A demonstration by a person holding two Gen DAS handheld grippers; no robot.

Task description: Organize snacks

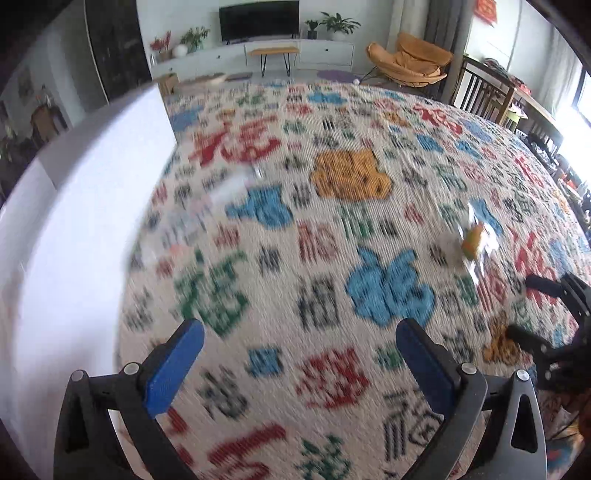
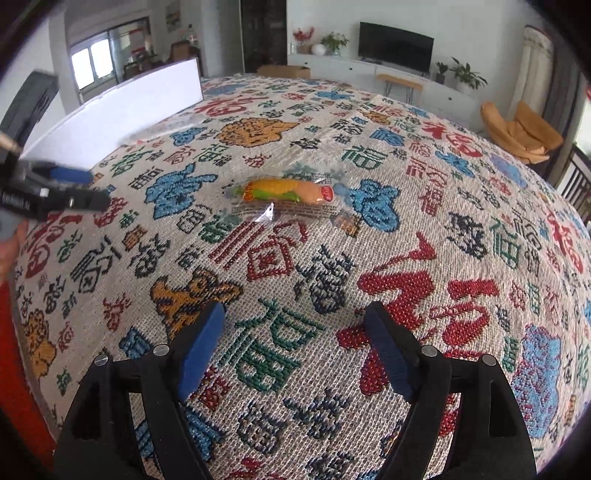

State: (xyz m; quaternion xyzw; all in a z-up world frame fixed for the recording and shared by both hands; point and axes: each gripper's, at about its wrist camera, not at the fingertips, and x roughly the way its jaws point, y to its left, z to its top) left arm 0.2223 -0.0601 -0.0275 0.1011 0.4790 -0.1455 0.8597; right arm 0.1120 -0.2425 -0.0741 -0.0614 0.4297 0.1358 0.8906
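Snack packet on the patterned counter.
It lies ahead of my right gripper, jaws released and empty; left gripper likewise.

Wrapped snack on patterned cloth, right gripper jaws apart, empty

The left wrist camera is looking forward and steeply down between its own blue pads at the patterned cloth, sitting close above it, with a white board filling its left side and the TV wall far ahead; this view is blurred. The right wrist camera is also tilting down over the cloth from close by, facing the same TV wall. Both views are sharing the cloth, the board, the orange chair and the wrapped snack; each is catching the other gripper at its edge.
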